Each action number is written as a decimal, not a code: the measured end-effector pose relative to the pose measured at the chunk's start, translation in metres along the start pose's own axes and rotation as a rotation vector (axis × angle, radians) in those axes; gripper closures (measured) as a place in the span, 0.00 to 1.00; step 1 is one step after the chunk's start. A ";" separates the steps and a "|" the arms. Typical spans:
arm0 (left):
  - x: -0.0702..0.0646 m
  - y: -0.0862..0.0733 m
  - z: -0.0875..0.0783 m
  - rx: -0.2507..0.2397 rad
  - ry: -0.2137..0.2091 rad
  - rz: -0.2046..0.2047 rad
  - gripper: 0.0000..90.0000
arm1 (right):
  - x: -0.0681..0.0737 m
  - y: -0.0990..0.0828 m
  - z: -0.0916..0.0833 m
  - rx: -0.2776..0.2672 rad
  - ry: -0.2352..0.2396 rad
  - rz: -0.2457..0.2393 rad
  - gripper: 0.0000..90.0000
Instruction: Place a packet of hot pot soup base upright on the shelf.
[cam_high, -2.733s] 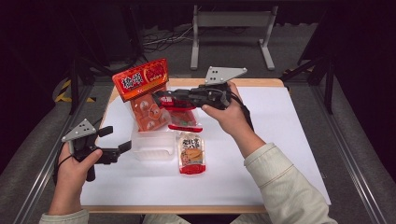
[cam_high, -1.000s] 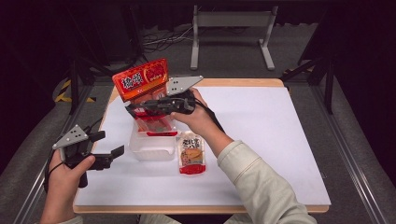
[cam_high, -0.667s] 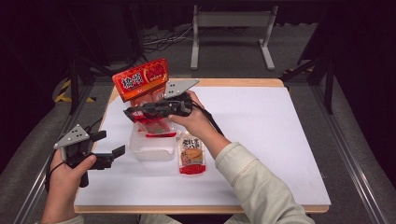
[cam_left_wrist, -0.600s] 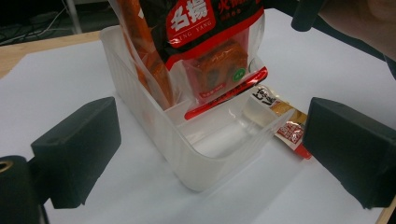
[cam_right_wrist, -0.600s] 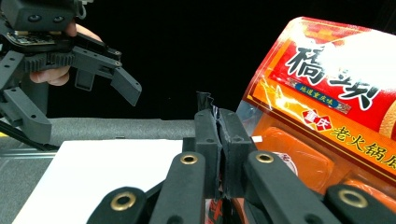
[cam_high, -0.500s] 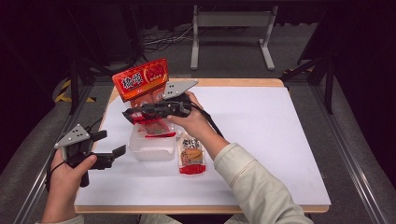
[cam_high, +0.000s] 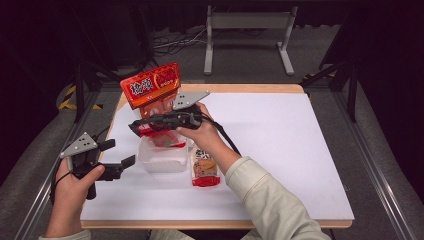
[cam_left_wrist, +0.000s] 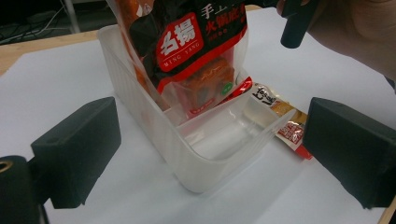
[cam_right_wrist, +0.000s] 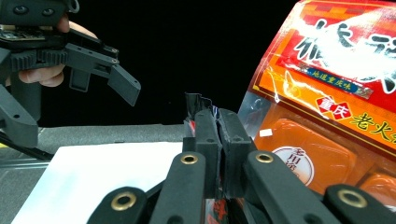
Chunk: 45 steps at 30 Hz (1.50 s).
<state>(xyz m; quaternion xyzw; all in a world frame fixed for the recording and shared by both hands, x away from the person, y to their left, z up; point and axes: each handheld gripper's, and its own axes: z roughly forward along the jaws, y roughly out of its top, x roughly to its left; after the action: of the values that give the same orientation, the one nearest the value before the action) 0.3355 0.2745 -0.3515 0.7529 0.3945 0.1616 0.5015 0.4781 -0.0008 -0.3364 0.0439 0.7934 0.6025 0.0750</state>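
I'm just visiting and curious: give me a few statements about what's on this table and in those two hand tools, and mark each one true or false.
1. The right gripper is shut on a dark sauce packet. True.
2. The left gripper holds the clear plastic container. False: its jaws stand open beside the container, holding nothing.
3. The packet's bottom end is inside the container. True, as the left gripper view shows.
4. A small snack packet lies on the table beside the container. True.
5. The big orange-red pouch lies flat on the table. False: it stands upright behind the container.
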 end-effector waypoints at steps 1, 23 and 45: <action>0.000 0.000 0.000 0.000 -0.004 0.002 0.06 | 0.000 -0.001 0.001 -0.002 0.002 0.002 0.98; 0.001 0.003 0.007 0.007 -0.012 0.007 0.06 | 0.000 -0.033 -0.021 0.064 -0.037 0.086 0.91; 0.005 0.008 0.015 0.007 -0.022 0.007 0.06 | -0.001 -0.039 -0.061 0.098 -0.108 0.234 0.52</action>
<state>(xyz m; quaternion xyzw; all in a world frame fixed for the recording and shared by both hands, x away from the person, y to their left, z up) 0.3515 0.2676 -0.3522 0.7577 0.3868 0.1535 0.5027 0.4692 -0.0695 -0.3574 0.1722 0.8061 0.5644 0.0446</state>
